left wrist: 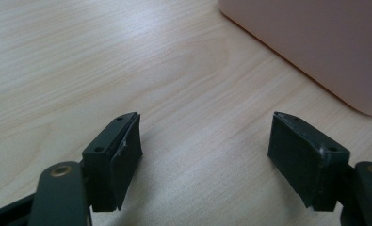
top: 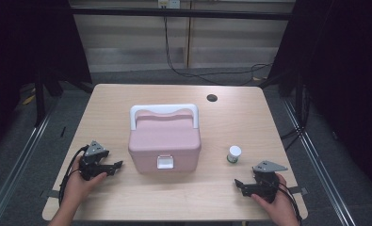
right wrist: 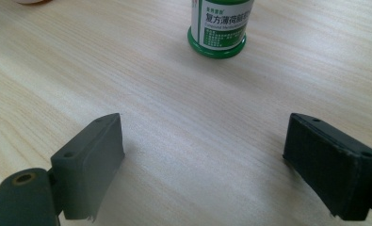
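Observation:
A pink lidded box (top: pixel 165 141) with a white handle (top: pixel 164 111) and a white front latch (top: pixel 165 162) stands mid-table; its corner (left wrist: pixel 315 42) fills the upper right of the left gripper view. A small green-and-white bottle (top: pixel 234 154) stands to the box's right, and its base (right wrist: pixel 217 28) lies ahead of the right jaws. My left gripper (top: pixel 117 165) rests open on the table left of the box, nothing between its jaws (left wrist: pixel 205 155). My right gripper (top: pixel 238 183) rests open near the front right, below the bottle, jaws (right wrist: pixel 202 165) empty.
The wooden table (top: pixel 108 108) has a round cable hole (top: pixel 212 98) at the back right. Black cables trail over the floor behind it. A hand (top: pixel 77 186) holds each gripper at the table's front edge.

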Tool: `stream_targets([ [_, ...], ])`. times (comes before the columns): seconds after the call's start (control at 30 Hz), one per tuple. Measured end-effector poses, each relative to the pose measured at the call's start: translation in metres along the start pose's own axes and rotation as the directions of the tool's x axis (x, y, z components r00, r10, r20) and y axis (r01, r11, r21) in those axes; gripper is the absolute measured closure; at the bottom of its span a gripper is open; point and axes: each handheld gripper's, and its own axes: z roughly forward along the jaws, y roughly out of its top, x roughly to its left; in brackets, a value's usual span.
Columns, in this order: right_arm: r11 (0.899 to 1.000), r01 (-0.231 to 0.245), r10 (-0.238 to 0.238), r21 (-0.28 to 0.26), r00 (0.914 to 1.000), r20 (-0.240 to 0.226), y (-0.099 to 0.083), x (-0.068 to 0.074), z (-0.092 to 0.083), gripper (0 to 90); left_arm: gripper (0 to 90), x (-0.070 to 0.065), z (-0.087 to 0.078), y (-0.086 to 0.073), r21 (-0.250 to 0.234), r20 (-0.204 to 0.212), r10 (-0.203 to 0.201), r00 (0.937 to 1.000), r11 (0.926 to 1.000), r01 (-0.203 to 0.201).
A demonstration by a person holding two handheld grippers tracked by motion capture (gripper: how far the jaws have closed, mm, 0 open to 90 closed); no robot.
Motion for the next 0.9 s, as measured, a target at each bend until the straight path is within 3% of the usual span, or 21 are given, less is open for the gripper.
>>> stream_targets([
  [0.3,1.0,0.002,-0.002,0.001,1.0,0.0,0.0,0.0,-0.001,11.9,20.9,-0.001,0.0,0.0,0.005,-0.011,-0.005,0.9999,1.0,0.005],
  [0.5,1.0,0.015,-0.015,0.009,0.9998,-0.015,-0.001,0.002,-0.004,15.5,21.3,-0.003,-0.003,0.003,0.026,0.001,-0.075,0.9972,0.9968,0.075],
  [0.57,0.999,0.03,-0.029,0.026,0.999,-0.033,0.001,0.004,-0.01,17.1,22.1,-0.002,-0.007,0.006,0.01,0.013,-0.107,0.9941,0.9942,0.107],
  [0.73,0.994,0.069,-0.078,-0.086,0.9914,-0.105,0.02,0.022,-0.026,19.5,22.3,0.0,-0.015,0.02,-0.042,0.043,-0.132,0.9903,0.9901,0.134],
  [0.83,0.987,0.117,-0.13,-0.109,0.9836,-0.124,0.036,0.038,-0.024,19.5,22.8,-0.006,-0.017,0.032,-0.068,0.07,-0.128,0.9893,0.9888,0.133],
  [0.9,0.986,0.11,-0.131,-0.127,0.9764,-0.172,0.045,0.049,-0.018,19.5,22.8,-0.009,-0.017,0.036,-0.07,0.08,-0.131,0.9881,0.9881,0.137],
])
